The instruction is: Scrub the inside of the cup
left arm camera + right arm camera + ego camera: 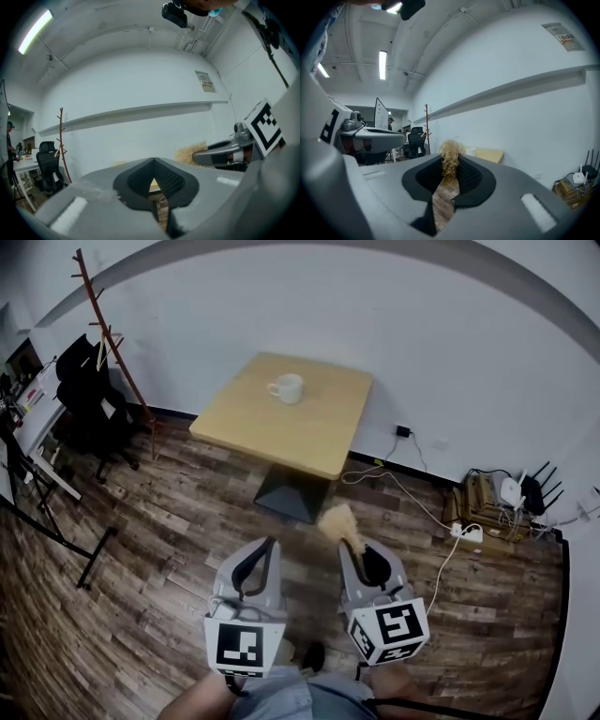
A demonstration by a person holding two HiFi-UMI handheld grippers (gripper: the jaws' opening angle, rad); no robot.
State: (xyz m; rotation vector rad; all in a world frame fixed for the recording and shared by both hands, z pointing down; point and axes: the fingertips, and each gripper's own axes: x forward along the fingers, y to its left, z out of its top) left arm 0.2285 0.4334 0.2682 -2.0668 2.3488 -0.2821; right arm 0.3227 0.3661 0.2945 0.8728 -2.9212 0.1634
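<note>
A white cup (286, 388) stands on a square wooden table (319, 432) well ahead of me, out of reach of both grippers. My left gripper (270, 542) is held low over the floor, level, its jaws shut with nothing between them (153, 161). My right gripper (347, 545) beside it is shut on a straw-coloured fibre scrubber (337, 521), whose tuft sticks out past the fingertips (450, 157). In the right gripper view the cup (469, 151) and the table (490, 155) show small beyond the tuft.
Wood-plank floor (169, 549) lies between me and the table. A red coat rack (108, 334) and a black office chair (89, 404) stand at the left. Cables and a power strip (466, 532) run along the wall at the right, beside a router (511, 491).
</note>
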